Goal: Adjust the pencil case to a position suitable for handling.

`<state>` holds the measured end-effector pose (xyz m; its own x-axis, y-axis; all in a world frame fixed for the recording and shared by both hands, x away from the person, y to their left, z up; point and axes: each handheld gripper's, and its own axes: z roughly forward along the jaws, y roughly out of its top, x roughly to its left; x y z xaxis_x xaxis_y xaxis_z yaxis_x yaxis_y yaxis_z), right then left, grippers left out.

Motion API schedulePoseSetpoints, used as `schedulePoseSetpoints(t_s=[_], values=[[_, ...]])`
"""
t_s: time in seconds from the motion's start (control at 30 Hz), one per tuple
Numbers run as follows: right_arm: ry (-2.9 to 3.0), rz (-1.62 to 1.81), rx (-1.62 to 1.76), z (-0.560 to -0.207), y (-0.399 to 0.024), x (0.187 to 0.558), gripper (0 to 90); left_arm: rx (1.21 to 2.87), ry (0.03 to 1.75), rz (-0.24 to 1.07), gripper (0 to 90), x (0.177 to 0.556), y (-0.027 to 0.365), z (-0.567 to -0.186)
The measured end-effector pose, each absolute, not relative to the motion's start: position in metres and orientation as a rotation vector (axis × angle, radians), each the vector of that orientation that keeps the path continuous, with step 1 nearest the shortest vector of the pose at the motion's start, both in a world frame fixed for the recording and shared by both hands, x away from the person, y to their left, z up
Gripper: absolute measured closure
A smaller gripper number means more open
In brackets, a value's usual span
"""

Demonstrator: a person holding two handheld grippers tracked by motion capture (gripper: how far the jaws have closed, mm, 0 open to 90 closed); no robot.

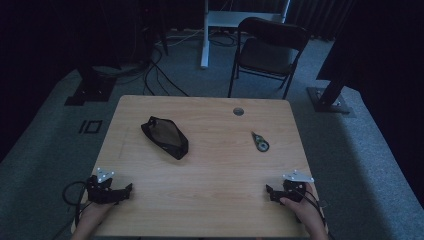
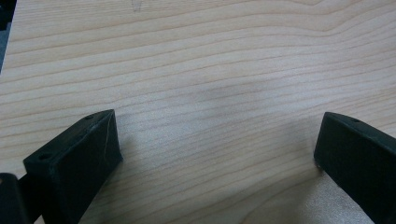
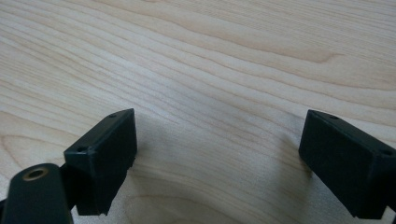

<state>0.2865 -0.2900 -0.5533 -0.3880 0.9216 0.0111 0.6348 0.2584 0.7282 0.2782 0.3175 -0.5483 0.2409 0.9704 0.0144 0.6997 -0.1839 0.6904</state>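
A black mesh pouch lies on the wooden table, left of its middle. A small dark tool with a round end lies to the right of the middle. My left gripper rests near the front left corner, held by a hand, jaws pointing right. My right gripper rests near the front right corner, jaws pointing left. In the left gripper view my left gripper stands open over bare wood. In the right gripper view my right gripper is open too, with nothing between its jaws.
A round cable hole sits near the table's far edge. Behind the table stand a black folding chair, a white desk leg and dark stands with cables on the carpet.
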Motion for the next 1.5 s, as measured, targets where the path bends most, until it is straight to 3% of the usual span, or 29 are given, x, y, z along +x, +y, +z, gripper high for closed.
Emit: schedulePoseSetpoints(t_s=[0.73, 1.5], values=[[2.110, 0.952, 1.427, -0.553, -0.279, 0.287, 11.2, 1.959, 1.519, 0.625, 0.5, 0.279, 0.318, -0.548], [2.157, 0.994, 1.326, -0.542, -0.237, 0.305, 11.6, 1.959, 1.519, 0.624, 0.5, 0.279, 0.318, -0.548]])
